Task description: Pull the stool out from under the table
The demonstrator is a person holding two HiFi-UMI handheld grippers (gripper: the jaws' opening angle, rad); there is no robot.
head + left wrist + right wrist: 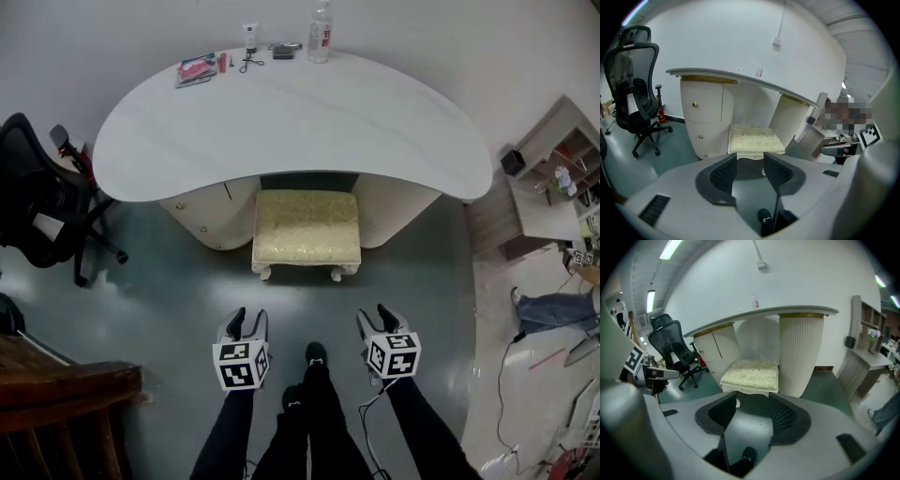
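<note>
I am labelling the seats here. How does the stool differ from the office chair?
The stool is pale, with a cream cushion and short white legs; the office chair is black, with a backrest and a wheeled base. The stool stands partly under the table, between its pedestals; the office chair stands in the open, beyond the table's left end. Both stand on the floor.

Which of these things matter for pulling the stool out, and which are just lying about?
For the job: stool, table, left gripper, right gripper, both open.
Lying about: office chair, bottle, shelf unit.
</note>
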